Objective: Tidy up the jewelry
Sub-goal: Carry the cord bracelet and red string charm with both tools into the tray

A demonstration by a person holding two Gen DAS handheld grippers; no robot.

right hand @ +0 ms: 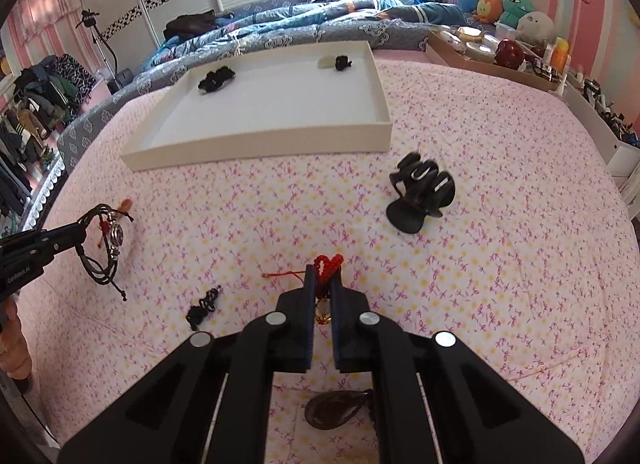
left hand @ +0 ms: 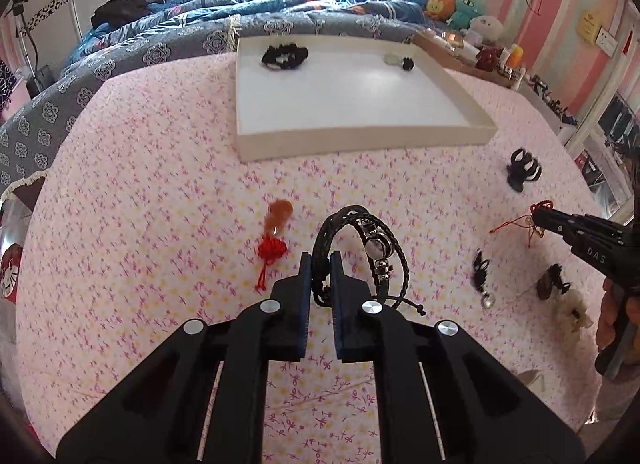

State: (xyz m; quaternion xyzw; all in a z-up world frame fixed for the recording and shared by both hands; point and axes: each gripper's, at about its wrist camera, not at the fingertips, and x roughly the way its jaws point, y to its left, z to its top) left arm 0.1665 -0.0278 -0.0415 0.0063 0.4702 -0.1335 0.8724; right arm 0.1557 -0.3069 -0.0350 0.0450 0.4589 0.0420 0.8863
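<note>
The black braided bracelet (left hand: pixel 362 254) is being clamped in the left gripper (left hand: pixel 321 260), jaws narrow on its cords, its loop standing upright toward 12 o'clock. The red knotted charm (right hand: pixel 329 264) is being pinched by the right gripper (right hand: pixel 323 276). The white tray (left hand: pixel 360 139) is lying at 12 o'clock, unobstructed; a black claw clip (right hand: pixel 422 191) is resting at 1 o'clock.

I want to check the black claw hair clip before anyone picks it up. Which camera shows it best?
The right wrist view: the black claw hair clip lies large and sharp on the floral sheet, right of the white tray, teeth and handles distinct. The left wrist view shows it small near the right edge.
</note>
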